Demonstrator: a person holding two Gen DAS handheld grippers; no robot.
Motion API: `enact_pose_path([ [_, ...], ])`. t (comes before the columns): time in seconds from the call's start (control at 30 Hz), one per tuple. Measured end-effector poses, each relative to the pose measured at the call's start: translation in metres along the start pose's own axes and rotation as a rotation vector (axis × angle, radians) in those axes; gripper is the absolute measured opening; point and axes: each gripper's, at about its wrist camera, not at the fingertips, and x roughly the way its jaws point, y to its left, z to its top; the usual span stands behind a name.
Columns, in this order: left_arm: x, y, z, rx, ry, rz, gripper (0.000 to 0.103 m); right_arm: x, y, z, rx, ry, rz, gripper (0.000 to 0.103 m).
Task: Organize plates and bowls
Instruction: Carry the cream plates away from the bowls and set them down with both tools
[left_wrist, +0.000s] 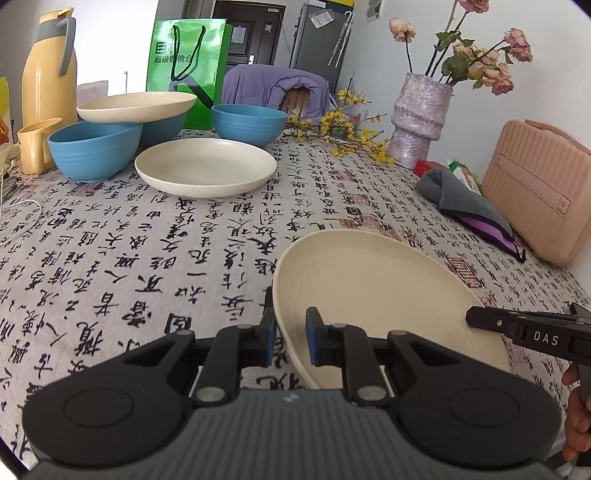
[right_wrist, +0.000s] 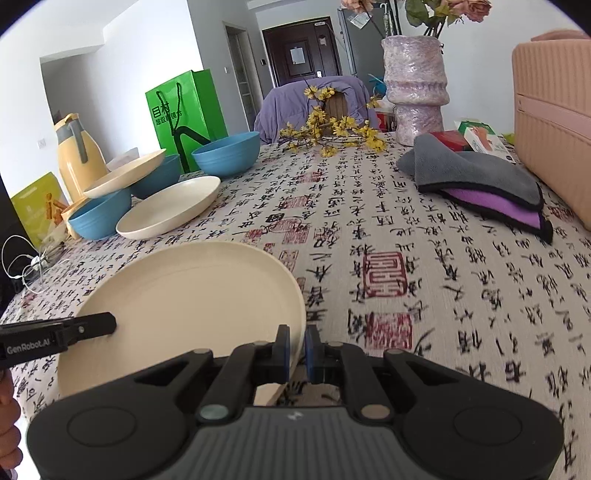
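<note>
A cream plate (left_wrist: 376, 291) lies near the table's front edge, also in the right wrist view (right_wrist: 184, 299). My left gripper (left_wrist: 291, 338) has its jaws on either side of the plate's left rim with a visible gap. My right gripper (right_wrist: 297, 349) is shut on the plate's right rim. Farther back stand another cream plate (left_wrist: 205, 166), a cream plate (left_wrist: 136, 105) resting on a blue bowl (left_wrist: 164, 127), and two more blue bowls (left_wrist: 94, 149) (left_wrist: 248, 123).
A yellow thermos (left_wrist: 48, 74), a green bag (left_wrist: 186, 70) and a yellow cup (left_wrist: 35, 147) stand at the back left. A vase with flowers (left_wrist: 419, 114), yellow flower sprigs (left_wrist: 343, 129), a grey cloth (left_wrist: 465, 199) and a pink case (left_wrist: 539, 188) stand at the right.
</note>
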Motion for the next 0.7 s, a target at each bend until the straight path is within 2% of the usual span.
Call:
enact_pose_path([
  [0.27,-0.006,0.004,-0.011,0.015,-0.016,0.018,0.017,-0.015,0.011,-0.011,-0.007,-0.024,-0.008,0.011],
  [0.37,-0.01,0.004,-0.013,0.036,-0.038,0.02,0.025,-0.016,0.011,-0.013,0.007,-0.034,-0.007,0.013],
  [0.4,-0.012,0.004,-0.014,0.04,-0.045,0.025,0.039,-0.017,0.011,-0.013,0.01,-0.044,-0.016,0.024],
  [0.43,-0.014,0.005,-0.014,0.043,-0.053,0.032,0.052,-0.019,0.011,-0.013,0.013,-0.062,-0.025,0.051],
  [0.47,-0.016,0.005,-0.015,0.049,-0.065,0.039,0.056,-0.022,0.011,-0.014,0.012,-0.086,-0.037,0.066],
  [0.5,-0.018,0.005,-0.016,0.058,-0.077,0.041,0.061,-0.025,0.013,-0.015,0.004,-0.115,-0.054,0.085],
  [0.6,-0.024,0.004,-0.019,0.093,-0.115,0.047,0.08,-0.035,0.019,-0.016,-0.037,-0.175,-0.096,0.087],
  [0.7,-0.03,0.005,-0.024,0.103,-0.139,0.056,0.087,-0.041,0.021,-0.017,-0.045,-0.204,-0.113,0.091],
])
